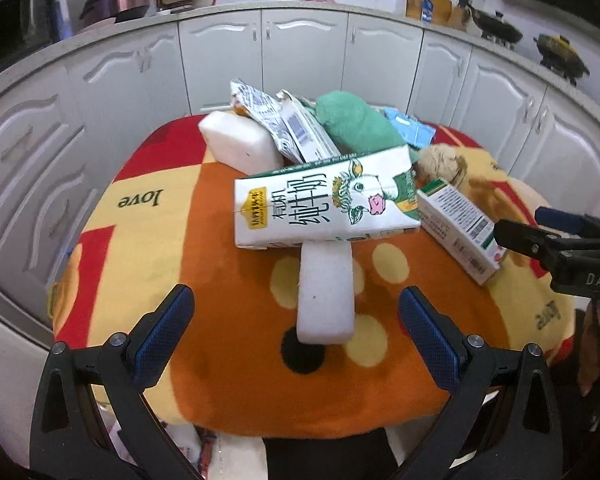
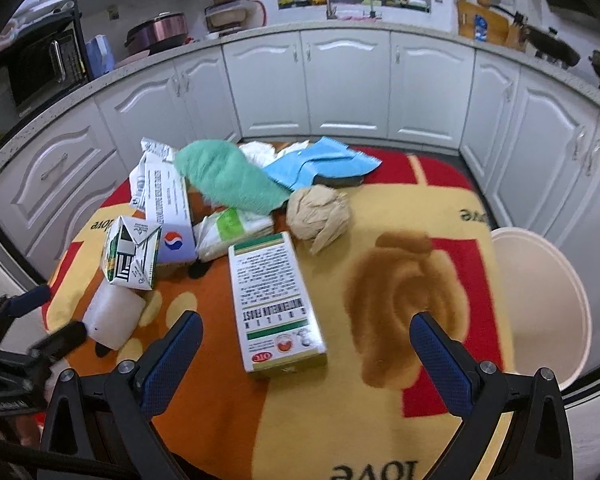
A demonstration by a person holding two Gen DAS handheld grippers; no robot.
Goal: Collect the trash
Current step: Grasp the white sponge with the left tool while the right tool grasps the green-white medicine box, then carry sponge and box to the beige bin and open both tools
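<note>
Blanket-covered table (image 2: pixel 420 216), trash pile (image 2: pixel 228 188), spread jaws.

Left wrist view: looks forward and down along the left gripper (image 1: pixel 296 320), close above the near edge of the table cloth (image 1: pixel 228 360); it faces the kitchen cabinets (image 1: pixel 300 56).
Nearest thing, left view: a white foam block (image 1: pixel 326 296) lies between the two open fingers, the milk carton (image 1: pixel 324 208) just behind it.
Right wrist view: looks the same way along the right gripper (image 2: pixel 306 348), a little higher and more to the right; a white bin (image 2: pixel 540 304) shows at the table's right side.
Shared part: both views hold the milk carton, the green cloth (image 1: pixel 356 120), the medicine box (image 2: pixel 274 304) and the cabinets.
Cross view: each camera sees the other gripper at its edge.
</note>
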